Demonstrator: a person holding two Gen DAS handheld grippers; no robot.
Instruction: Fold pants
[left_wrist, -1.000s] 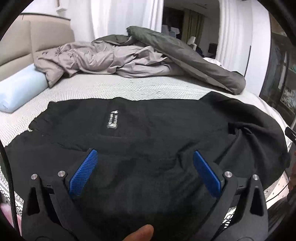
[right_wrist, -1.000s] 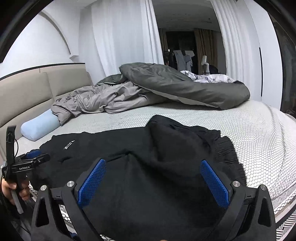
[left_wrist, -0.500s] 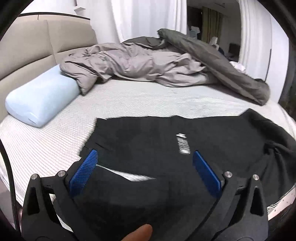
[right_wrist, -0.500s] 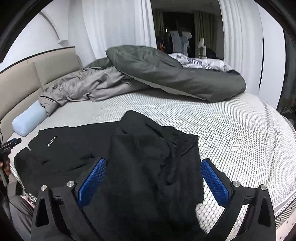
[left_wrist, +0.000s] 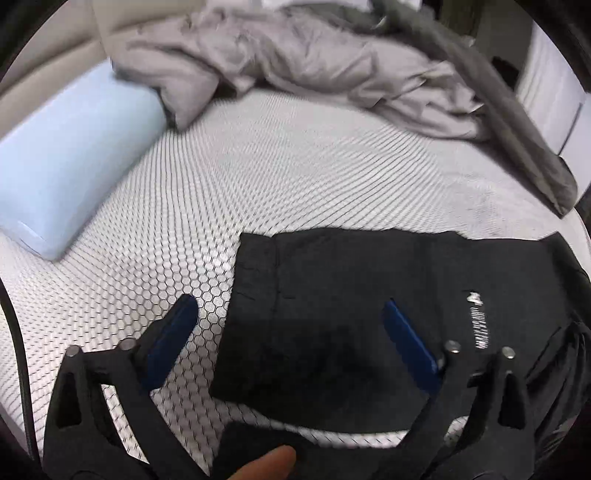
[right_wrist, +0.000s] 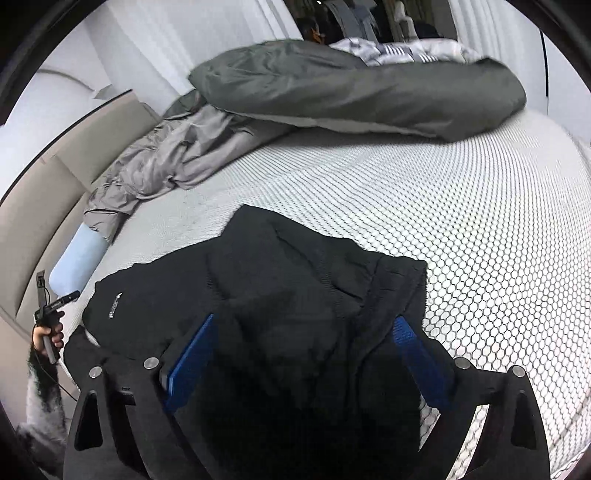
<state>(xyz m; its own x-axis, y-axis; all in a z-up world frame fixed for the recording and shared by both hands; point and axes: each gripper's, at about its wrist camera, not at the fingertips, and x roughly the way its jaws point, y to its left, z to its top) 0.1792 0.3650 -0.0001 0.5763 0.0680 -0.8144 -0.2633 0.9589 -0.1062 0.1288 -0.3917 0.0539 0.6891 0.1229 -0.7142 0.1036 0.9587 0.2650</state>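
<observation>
Pants (left_wrist: 354, 317) lie spread on the bed (left_wrist: 295, 177) below the pillow (left_wrist: 70, 177), both hand-held grippers (left_wrist: 291, 325) (right_wrist: 303, 354) released above them; bunched waist end risks a crooked fold.

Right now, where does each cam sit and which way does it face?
Left wrist: on the left gripper, angled down at the pants' cuff end, pillow and duvet beyond; own fingers open, a fingertip at the bottom edge.
Right wrist: on the right gripper, angled down over the pants' bunched end; own fingers apart, the hand holding the left gripper at far left.
Shared: pants, pillow, duvet, mattress.
</observation>
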